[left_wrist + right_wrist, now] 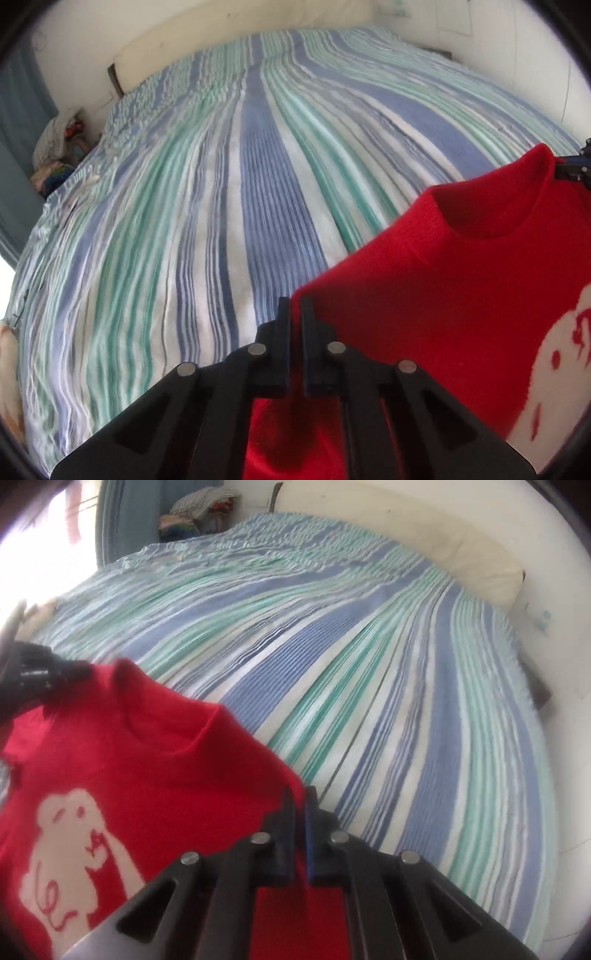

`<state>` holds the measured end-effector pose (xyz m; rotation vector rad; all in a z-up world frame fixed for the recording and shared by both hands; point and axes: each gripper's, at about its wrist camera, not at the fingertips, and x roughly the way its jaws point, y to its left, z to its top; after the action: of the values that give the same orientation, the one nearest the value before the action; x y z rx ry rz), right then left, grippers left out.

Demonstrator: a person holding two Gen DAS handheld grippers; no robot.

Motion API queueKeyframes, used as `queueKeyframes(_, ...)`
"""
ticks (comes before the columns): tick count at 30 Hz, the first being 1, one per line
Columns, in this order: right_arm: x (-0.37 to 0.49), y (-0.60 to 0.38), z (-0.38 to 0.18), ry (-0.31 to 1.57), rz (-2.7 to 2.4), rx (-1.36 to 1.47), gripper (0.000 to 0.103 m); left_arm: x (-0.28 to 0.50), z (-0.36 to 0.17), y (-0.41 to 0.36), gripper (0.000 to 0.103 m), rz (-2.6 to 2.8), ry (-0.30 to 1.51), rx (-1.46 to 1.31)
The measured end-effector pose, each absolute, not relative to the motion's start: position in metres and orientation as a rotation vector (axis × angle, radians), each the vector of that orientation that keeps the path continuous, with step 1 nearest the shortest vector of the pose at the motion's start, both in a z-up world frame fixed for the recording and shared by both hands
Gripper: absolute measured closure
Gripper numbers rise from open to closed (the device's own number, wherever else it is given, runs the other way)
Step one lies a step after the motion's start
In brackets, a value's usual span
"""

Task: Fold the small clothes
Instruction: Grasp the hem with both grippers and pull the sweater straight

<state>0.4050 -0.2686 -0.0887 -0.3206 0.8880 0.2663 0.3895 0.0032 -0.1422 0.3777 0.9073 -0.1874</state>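
The red sweater [461,280] is up in the air over the bed, stretched out between the two claws, one at each shoulder. It's a small knit thing with a ribbed round neck and a white bear [70,853] knitted into the chest; the bear has little red details on it, and you only get a slice of it at the right edge of the left wrist view.

The left claw [295,314] is clenched on the shoulder edge of the sweater, with red fabric pinched between its black fingers [283,332] and more red hanging below them. Same story on the other side: the right claw [300,805] is clamped on the opposite shoulder, with the knit running down through the narrow gap. Each claw also shows up as a dark blob in the other one's camera, at the far corner of the sweater, so the neckline sags in a curve between them.

Under all that is the bed [221,221], covered in a striped spread of blue, mint green and white, a bit rumpled along the far side. A long cream pillow [424,542] lies along the far end against the white wall [517,66]. In the far corner beside the bed there's a messy pile of clothes [55,147], with a blue curtain [122,513] next to it and bright light coming in beside that. Both views are a bit smeary, so finer detail is hard to make out.
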Motion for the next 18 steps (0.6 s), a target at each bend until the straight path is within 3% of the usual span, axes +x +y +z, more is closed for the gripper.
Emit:
queueKeyframes(3, 0.422, -0.252, -0.136, 1.023, 0.212, -0.4, 0.1, 0.388, -0.154, -0.008, 0.096, -0.125, 0.899, 0.437)
queueKeyframes(4, 0.427, -0.248, -0.151, 1.08, 0.209, -0.404, 0.099, 0.386, -0.147, -0.008, 0.086, -0.113, 0.9, 0.43)
queueKeyframes(5, 0.428, -0.246, -0.154, 1.083, 0.196, -0.402, 0.097, 0.384, -0.138, -0.005, 0.058, -0.101, 0.911, 0.419)
queueKeyframes(6, 0.426, -0.248, -0.149, 1.072, 0.19, -0.385, 0.095, 0.375, -0.129, 0.002, 0.041, -0.089, 0.908, 0.408)
queueKeyframes(7, 0.423, -0.253, -0.142, 1.072, 0.195, -0.348, 0.084, 0.364, -0.118, 0.009, 0.02, -0.09, 0.879, 0.393)
queueKeyframes(8, 0.419, -0.26, -0.133, 1.074, 0.211, -0.306, 0.061, 0.35, -0.106, 0.017, 0.018, -0.108, 0.853, 0.374)
queueKeyframes(10, 0.4, -0.279, -0.111, 1.05, 0.233, -0.277, 0.045, 0.325, -0.089, 0.038, 0.018, -0.156, 0.901, 0.313)
queueKeyframes(13, 0.353, -0.301, -0.084, 1.046, 0.288, -0.282, 0.045, 0.26, -0.081, 0.076, 0.018, -0.236, 1.035, 0.15)
queueKeyframes(18, 0.217, -0.328, -0.068, 1.09, 0.416, -0.229, 0.045, 0.12, -0.115, 0.096, 0.018, -0.268, 1.243, 0.008)
